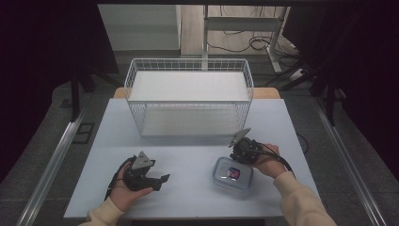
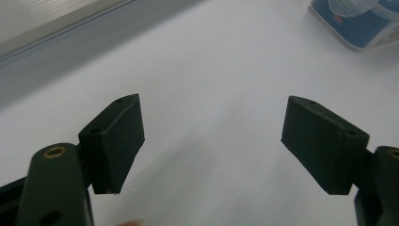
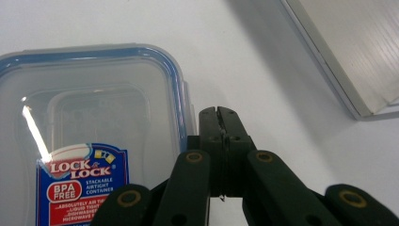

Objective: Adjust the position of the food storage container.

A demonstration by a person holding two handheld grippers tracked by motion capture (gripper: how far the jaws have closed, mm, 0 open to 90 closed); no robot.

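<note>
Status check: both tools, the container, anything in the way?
Left tool open, holding nothing, low over the table. Right tool shut, holding nothing, at the lidded container edge. Wire basket behind, nothing between.

In the right gripper view the clear container is cut by the left and bottom edges, so its label loses its lower lines, and the smallest print there is too small to read; the right tool covers the container's near right corner, and whether its closed tips touch the lid I cannot tell; in the left gripper view only one blurred corner of the container enters at the top right edge; in the high view the left tool hides part of the desk under it.
</note>
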